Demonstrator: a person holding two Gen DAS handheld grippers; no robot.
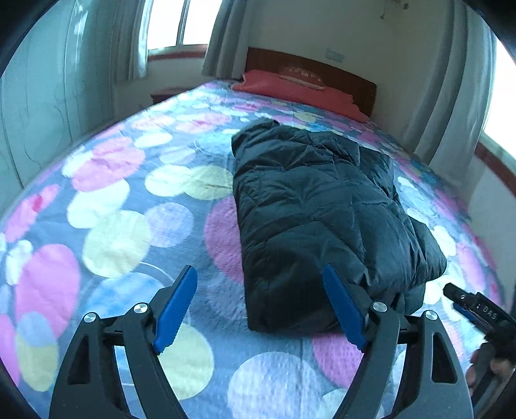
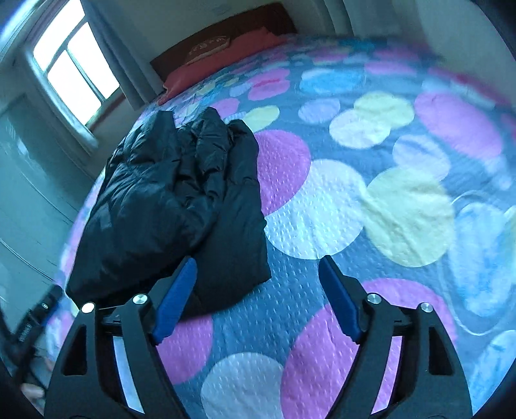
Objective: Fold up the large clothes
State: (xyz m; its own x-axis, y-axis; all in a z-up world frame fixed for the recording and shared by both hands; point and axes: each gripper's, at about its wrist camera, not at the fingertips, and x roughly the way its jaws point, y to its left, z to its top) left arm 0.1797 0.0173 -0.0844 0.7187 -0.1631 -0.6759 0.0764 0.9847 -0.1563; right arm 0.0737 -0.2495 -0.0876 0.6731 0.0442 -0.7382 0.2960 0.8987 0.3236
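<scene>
A black puffy jacket lies folded into a long bundle on the bed; it also shows in the right wrist view. My left gripper is open and empty, hovering just short of the jacket's near end, its right finger close to the fabric. My right gripper is open and empty above the bedspread, to the right of the jacket's near corner. The right gripper's body shows at the edge of the left wrist view, and the left gripper's body at the left edge of the right wrist view.
The bed has a quilted cover with large pastel circles. A red pillow lies at the wooden headboard. Curtained windows and walls stand close around the bed.
</scene>
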